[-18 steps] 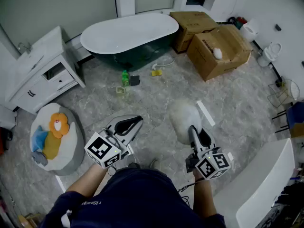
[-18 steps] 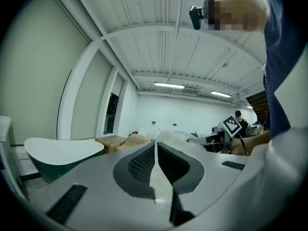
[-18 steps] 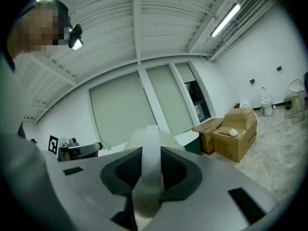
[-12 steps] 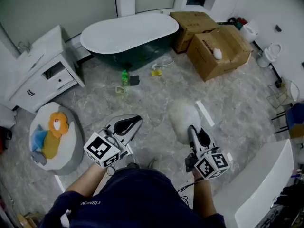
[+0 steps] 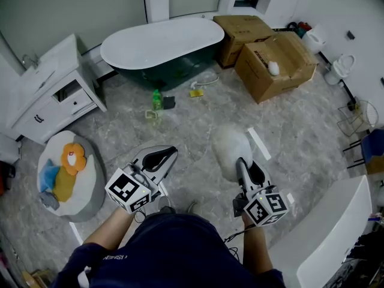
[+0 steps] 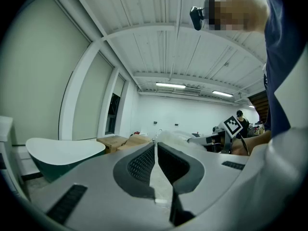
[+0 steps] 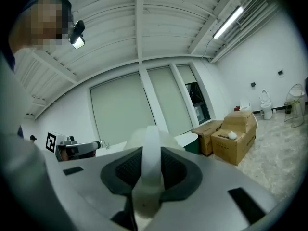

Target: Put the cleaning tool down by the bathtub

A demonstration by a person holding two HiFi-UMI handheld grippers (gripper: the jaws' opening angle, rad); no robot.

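Hidden parts: the handle of the cleaning tool disappears between the jaws of the right gripper, so its lower end cannot be seen; in the right gripper view the tool's pale head covers most of the bathtub.
Hard to make out: the tool's head is a soft blur in the head view, with no readable texture; the small yellow item and dark item beside the green bottle are too small to name.
Cut off: the person's torso fills the lower edge of the head view and covers both forearms.
Change since earlier frames: almost none; both grippers keep the same pose and the same grip, and the whole scene sits a trifle further left in the head view.
Cleaning tool, appearance: a rounded, fluffy white head on a flat white handle.
Cleaning tool, position: held over the marbled floor in front of the person, well apart from the bathtub, near a white strip on the floor.
Right gripper jaws: partly closed, with both pads pressed on the white handle.
Left gripper jaws: drawn together to a thin slit, with nothing between them.
Surroundings: cardboard boxes right of the tub, a white cabinet at left.
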